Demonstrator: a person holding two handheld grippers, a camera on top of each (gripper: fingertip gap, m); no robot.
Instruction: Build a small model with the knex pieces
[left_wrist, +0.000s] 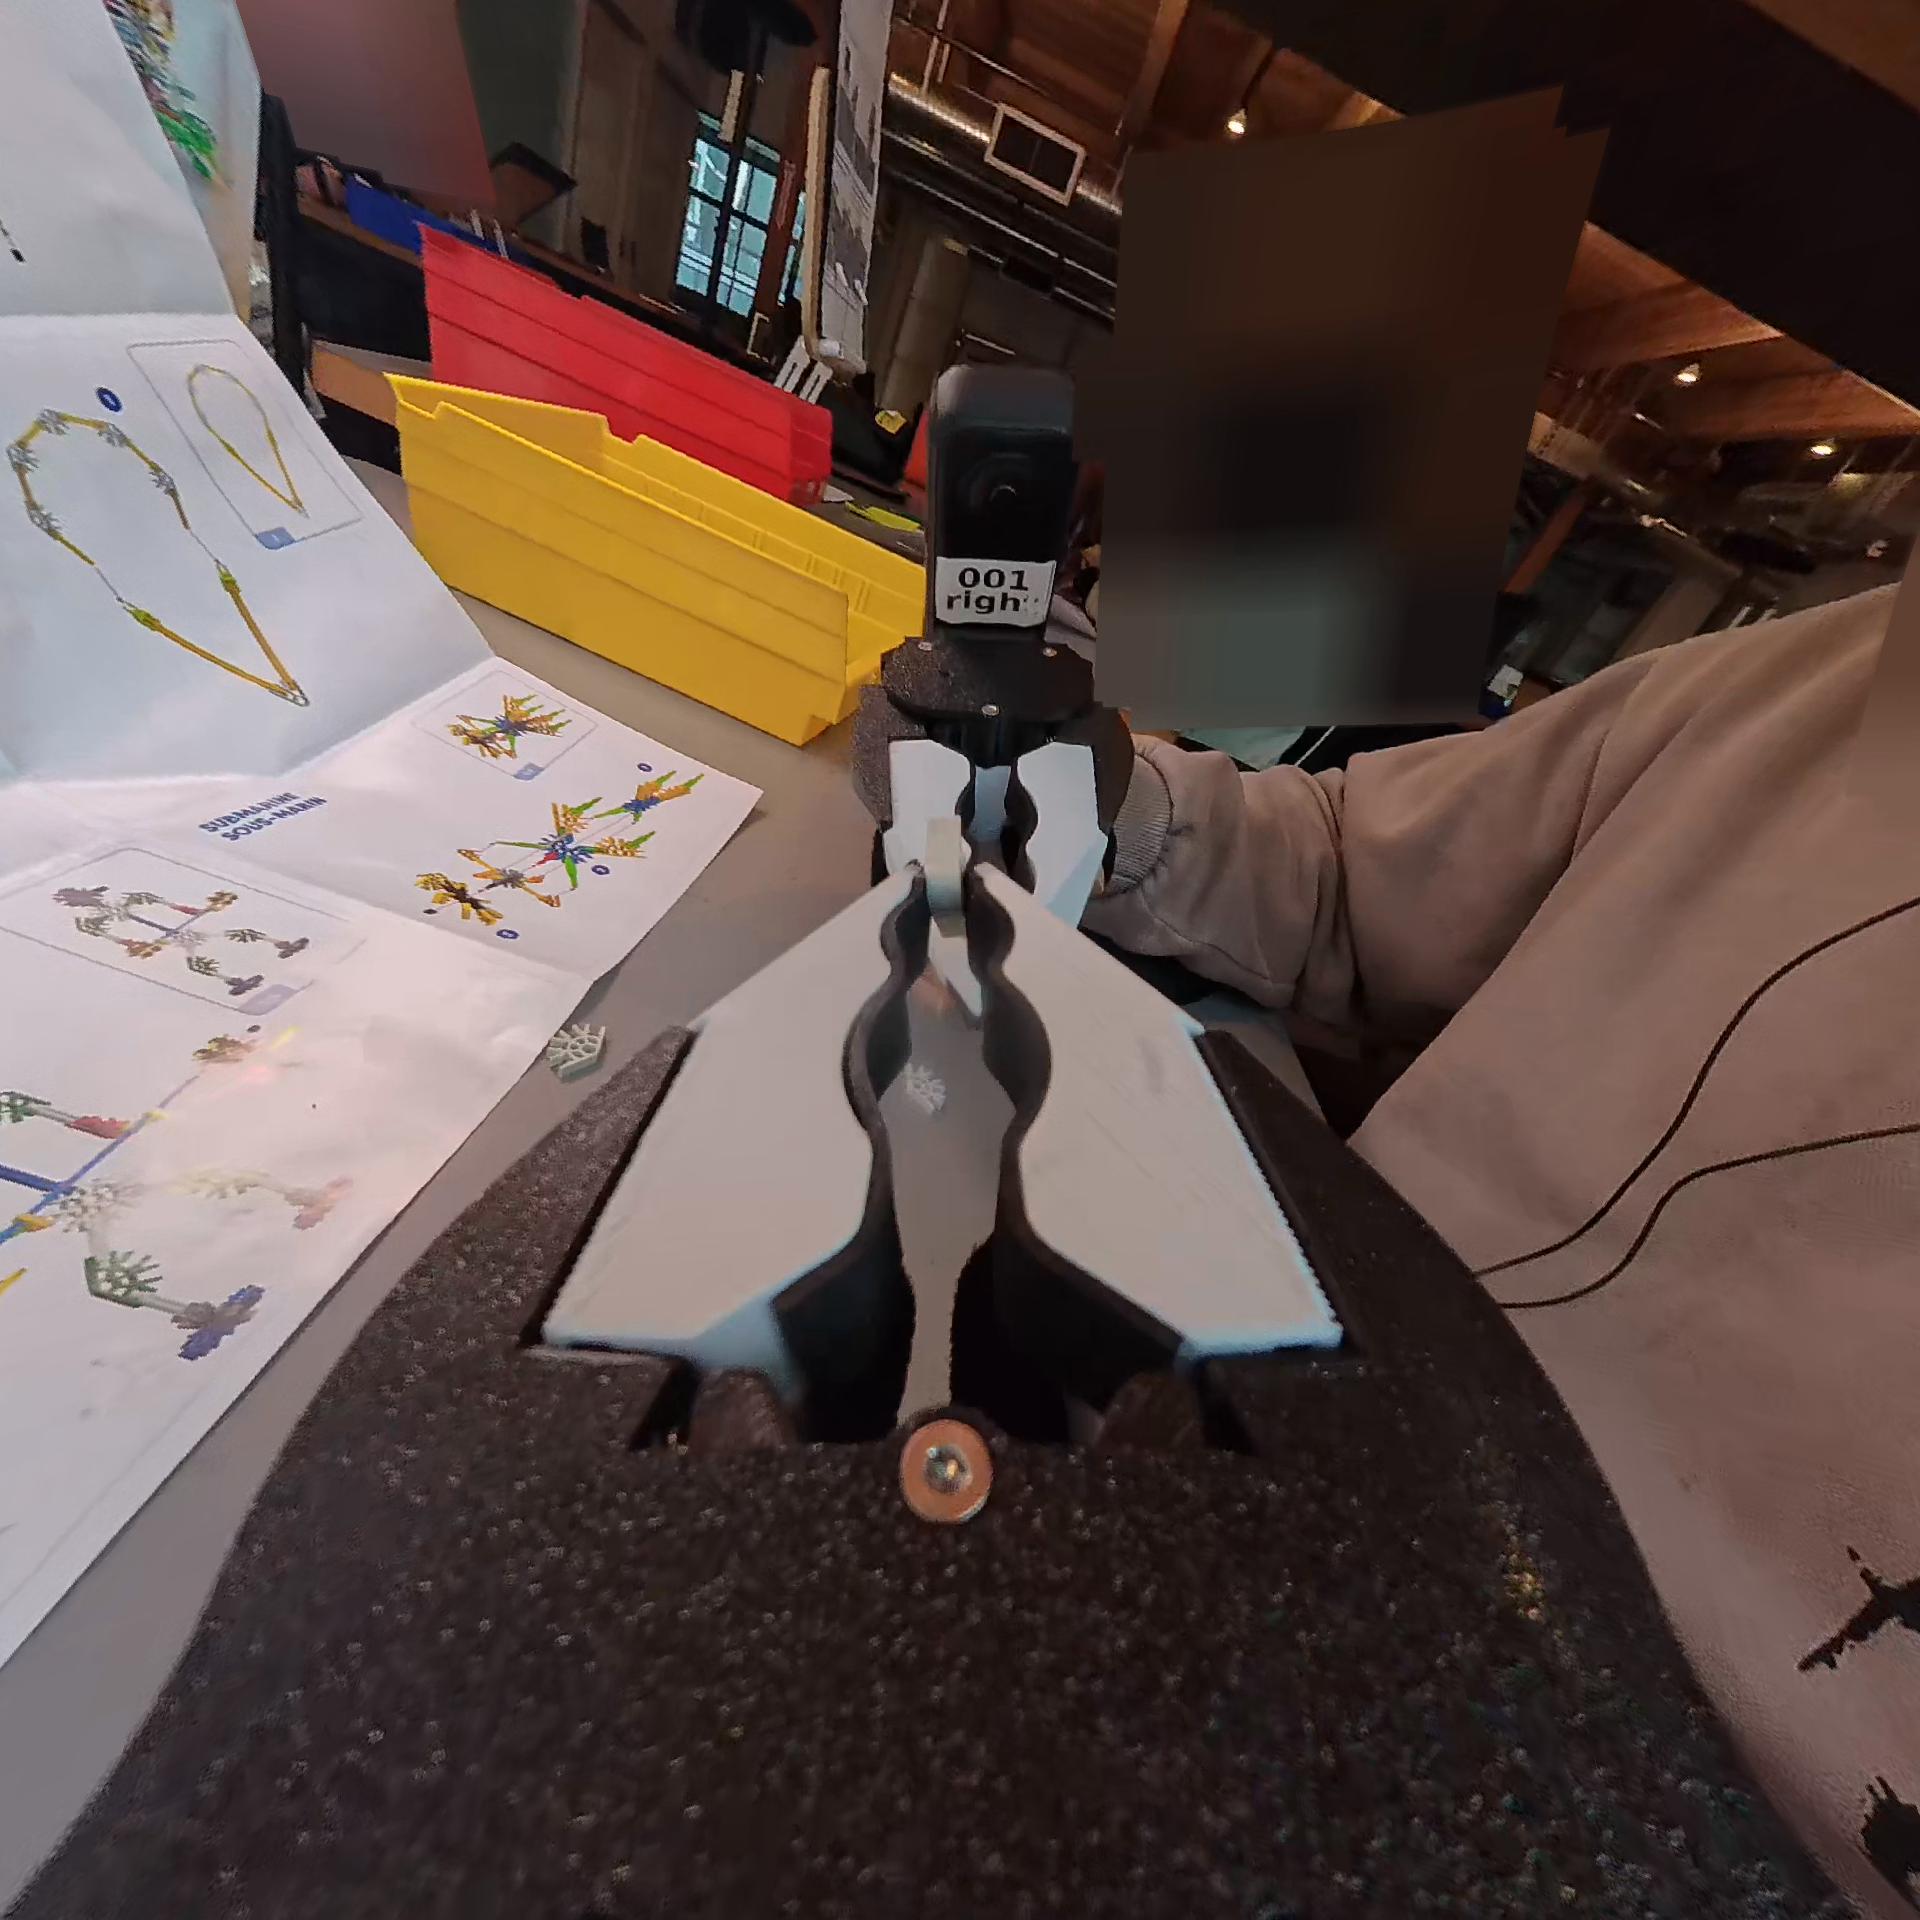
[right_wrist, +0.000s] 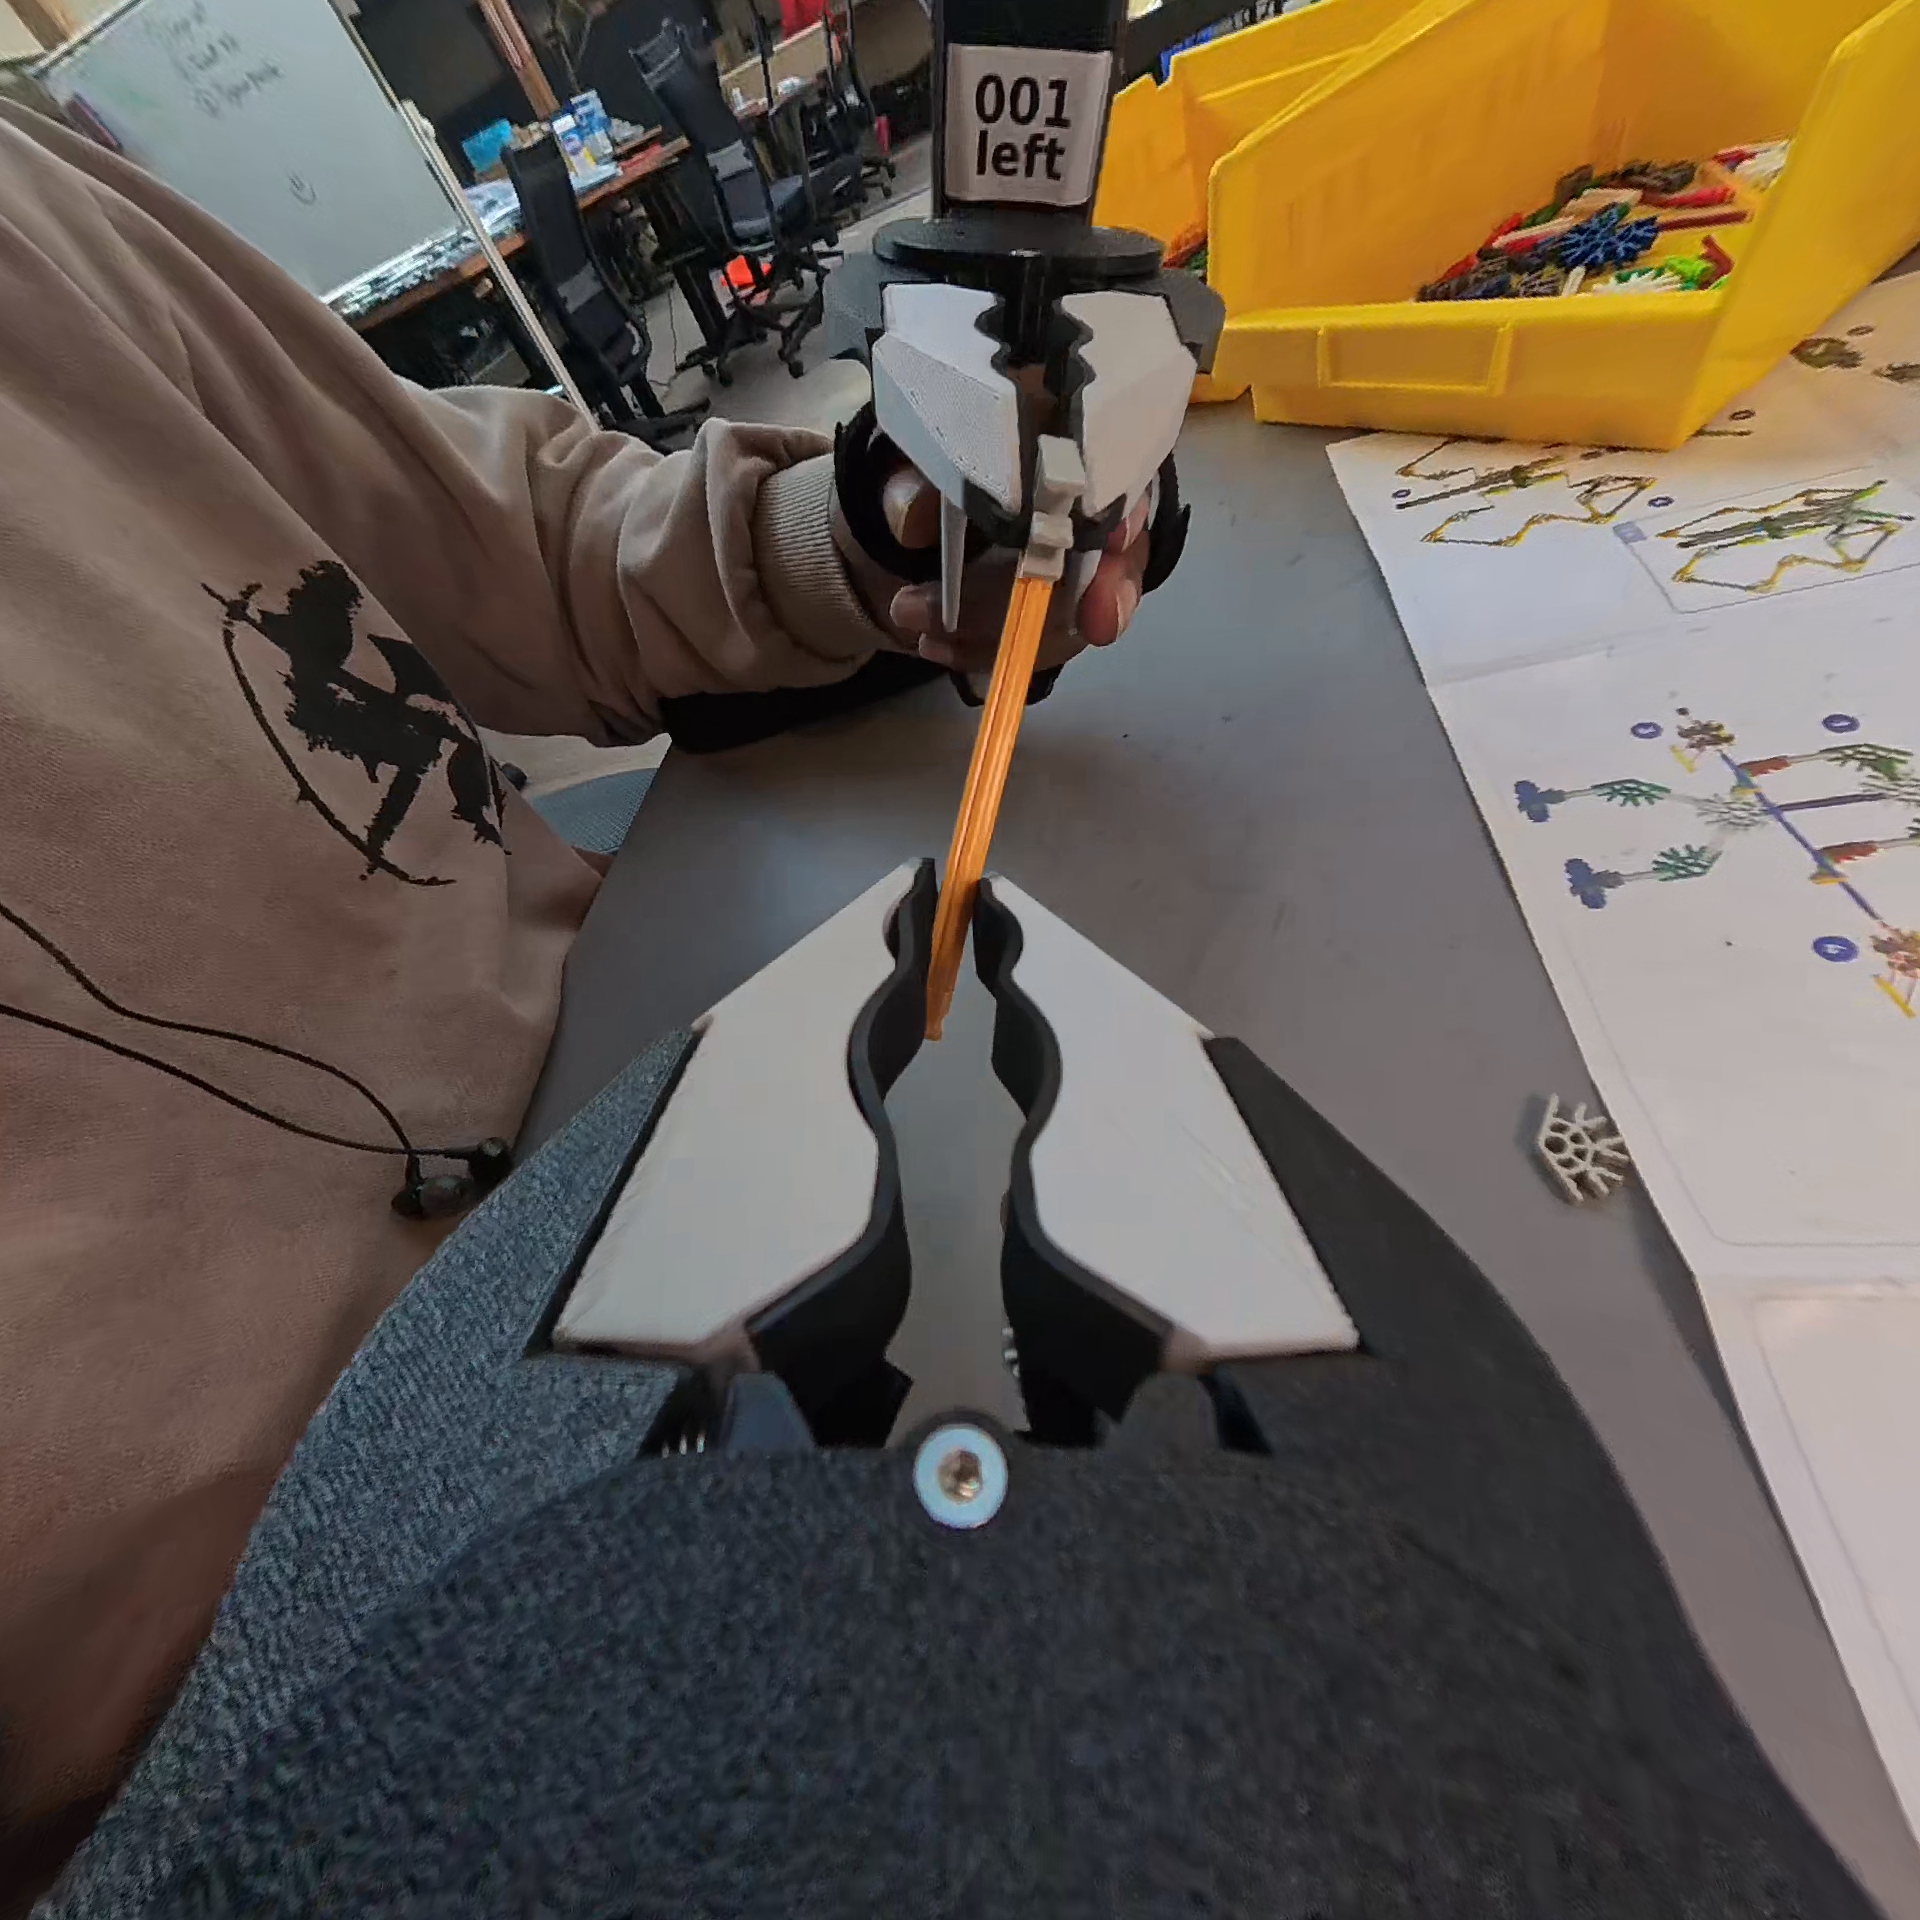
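The orange rod (right_wrist: 992, 769) lay straight ahead of the right gripper (right_wrist: 954, 883), its long axis pointing to the left gripper (right_wrist: 1044, 488). The right gripper was closed on its near end. The left one pinched a grey connector (right_wrist: 1051, 520) at the far end. A grey snowflake connector (right_wrist: 1581, 1148) lay to the right, beside the instruction sheet (right_wrist: 1704, 644).

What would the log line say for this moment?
left gripper: shut on white connector | right gripper: shut on orange rod | rod joins connector | loose white connector beside instruction sheet

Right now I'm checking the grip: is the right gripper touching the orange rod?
Touching: in the right wrist view the right gripper pinches the orange rod between its fingertips.
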